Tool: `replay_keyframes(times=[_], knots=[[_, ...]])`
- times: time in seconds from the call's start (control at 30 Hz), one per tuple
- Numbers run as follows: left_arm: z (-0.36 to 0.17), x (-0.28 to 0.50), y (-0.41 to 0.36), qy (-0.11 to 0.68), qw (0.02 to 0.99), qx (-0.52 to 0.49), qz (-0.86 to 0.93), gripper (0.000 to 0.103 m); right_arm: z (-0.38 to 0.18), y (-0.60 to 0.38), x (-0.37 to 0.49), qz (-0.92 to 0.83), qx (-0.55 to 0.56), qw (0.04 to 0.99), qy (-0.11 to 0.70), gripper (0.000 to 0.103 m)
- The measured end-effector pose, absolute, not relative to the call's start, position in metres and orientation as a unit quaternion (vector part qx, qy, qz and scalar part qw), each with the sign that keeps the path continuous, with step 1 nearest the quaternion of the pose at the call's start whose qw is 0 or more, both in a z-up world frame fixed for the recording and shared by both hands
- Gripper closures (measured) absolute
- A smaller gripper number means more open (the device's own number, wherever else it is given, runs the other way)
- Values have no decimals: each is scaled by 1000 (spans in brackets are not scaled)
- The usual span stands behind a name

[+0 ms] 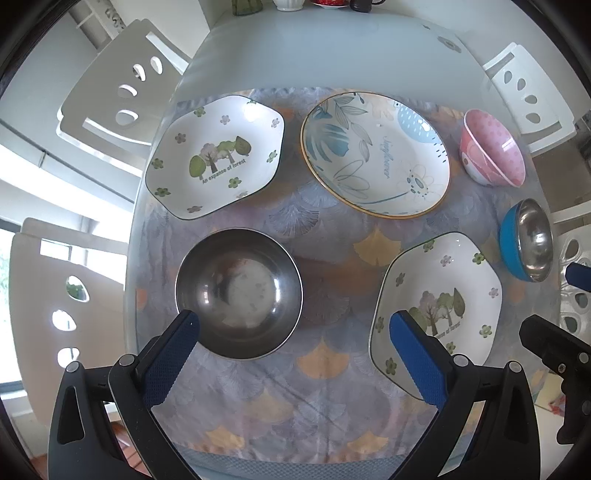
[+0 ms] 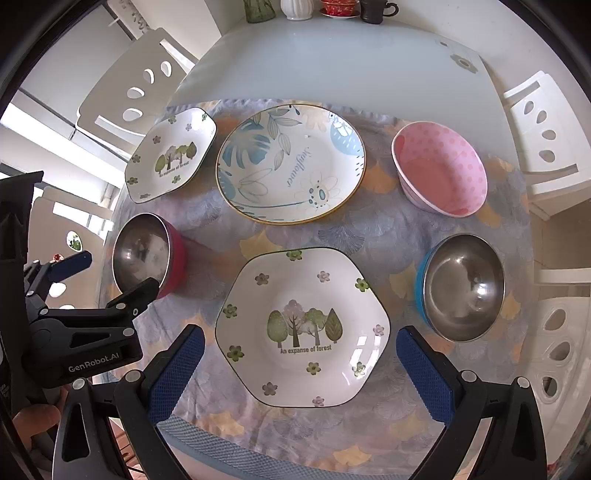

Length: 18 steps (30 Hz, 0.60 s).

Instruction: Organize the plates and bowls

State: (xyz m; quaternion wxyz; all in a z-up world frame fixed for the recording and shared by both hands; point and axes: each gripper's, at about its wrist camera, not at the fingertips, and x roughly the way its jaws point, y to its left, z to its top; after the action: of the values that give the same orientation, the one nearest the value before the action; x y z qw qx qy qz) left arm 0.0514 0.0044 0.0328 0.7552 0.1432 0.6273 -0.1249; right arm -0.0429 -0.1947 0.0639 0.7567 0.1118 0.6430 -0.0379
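Observation:
On a patterned cloth lie two hexagonal forest plates, one far left (image 1: 216, 157) (image 2: 171, 155) and one near (image 1: 439, 299) (image 2: 303, 326). A round blue-leaf plate (image 1: 375, 153) (image 2: 290, 162) sits at the back. A pink dotted bowl (image 1: 493, 147) (image 2: 439, 173), a blue steel bowl (image 1: 528, 240) (image 2: 460, 286) and a red-sided steel bowl (image 1: 238, 291) (image 2: 147, 254) stand around them. My left gripper (image 1: 295, 325) is open above the cloth, its left finger beside the steel bowl. My right gripper (image 2: 301, 341) is open, straddling the near forest plate from above.
White chairs (image 1: 122, 96) (image 2: 543, 144) stand around the glass table (image 1: 332, 48). A vase, a cup and a red dish (image 2: 338, 8) stand at the table's far end. The left gripper's body (image 2: 81, 332) shows in the right wrist view.

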Motion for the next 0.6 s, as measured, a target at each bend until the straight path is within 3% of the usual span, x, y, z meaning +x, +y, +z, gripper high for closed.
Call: replay_keyframes(times=[0.6], knots=[[32,59,12,626,760,132,-112,1,61,-197,-35,-42,111,756,644,0]])
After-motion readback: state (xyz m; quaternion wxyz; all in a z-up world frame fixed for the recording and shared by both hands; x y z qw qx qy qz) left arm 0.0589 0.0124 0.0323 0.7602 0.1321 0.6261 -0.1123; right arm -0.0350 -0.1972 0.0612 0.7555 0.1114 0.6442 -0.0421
